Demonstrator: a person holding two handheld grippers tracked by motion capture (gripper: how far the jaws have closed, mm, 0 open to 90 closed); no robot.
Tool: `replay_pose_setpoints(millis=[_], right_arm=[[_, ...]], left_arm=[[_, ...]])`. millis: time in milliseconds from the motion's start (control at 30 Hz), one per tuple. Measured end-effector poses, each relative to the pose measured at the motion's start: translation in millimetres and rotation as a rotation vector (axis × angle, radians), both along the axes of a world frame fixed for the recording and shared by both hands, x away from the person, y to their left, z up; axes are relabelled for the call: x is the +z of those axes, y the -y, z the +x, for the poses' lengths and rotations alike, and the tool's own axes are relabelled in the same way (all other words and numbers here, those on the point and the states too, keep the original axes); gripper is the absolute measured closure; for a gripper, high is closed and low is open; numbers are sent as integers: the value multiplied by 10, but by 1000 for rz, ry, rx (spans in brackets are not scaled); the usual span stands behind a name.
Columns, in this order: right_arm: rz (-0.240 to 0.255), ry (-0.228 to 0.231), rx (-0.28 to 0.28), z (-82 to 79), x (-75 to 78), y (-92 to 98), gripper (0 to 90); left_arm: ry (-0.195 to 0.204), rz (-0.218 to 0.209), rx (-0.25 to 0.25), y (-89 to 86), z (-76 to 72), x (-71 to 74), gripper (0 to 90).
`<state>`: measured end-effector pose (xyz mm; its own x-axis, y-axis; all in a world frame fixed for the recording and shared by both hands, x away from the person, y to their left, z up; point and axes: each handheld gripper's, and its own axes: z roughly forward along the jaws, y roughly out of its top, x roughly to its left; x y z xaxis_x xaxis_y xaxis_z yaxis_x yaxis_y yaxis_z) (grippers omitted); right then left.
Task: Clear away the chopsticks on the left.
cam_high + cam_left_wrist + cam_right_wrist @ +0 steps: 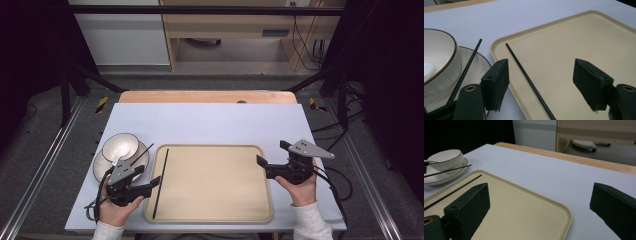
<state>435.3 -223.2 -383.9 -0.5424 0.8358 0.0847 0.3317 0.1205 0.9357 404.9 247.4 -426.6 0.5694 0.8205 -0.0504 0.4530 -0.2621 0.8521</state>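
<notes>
Left gripper standing spread, empty, above chopstick lying in tray; right gripper idling spread. Next, judging: reaching for second chopstick resting on plate.

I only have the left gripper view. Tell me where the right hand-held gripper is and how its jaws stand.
Observer: The right hand-held gripper is held at the right edge of the tray, jaws open, nothing between them.
Operator: My view cuts off the chopstick. Report its near end.
Observer: The chopstick lies along the tray's left side and ends just short of the near rim.
Operator: Check the rest of the tray.
Observer: Apart from that chopstick, it holds nothing.
</notes>
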Motion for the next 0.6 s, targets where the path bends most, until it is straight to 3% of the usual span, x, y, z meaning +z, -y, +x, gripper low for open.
replay_pose_setpoints(millis=[167, 367, 433, 600], right_arm=[[2, -5, 12, 14, -25, -2, 30], [-1, -18, 8, 25, -52, -12, 30], [2, -19, 8, 26, -53, -19, 30], [-6, -23, 7, 40, -68, -26, 29]], left_arm=[[-11, 28, 0, -133, -7, -80, 266], [-20, 28, 13, -294, -26, -137, 261], [-27, 49, 28, -374, -29, -150, 260], [-32, 55, 65, -494, -14, -166, 268]])
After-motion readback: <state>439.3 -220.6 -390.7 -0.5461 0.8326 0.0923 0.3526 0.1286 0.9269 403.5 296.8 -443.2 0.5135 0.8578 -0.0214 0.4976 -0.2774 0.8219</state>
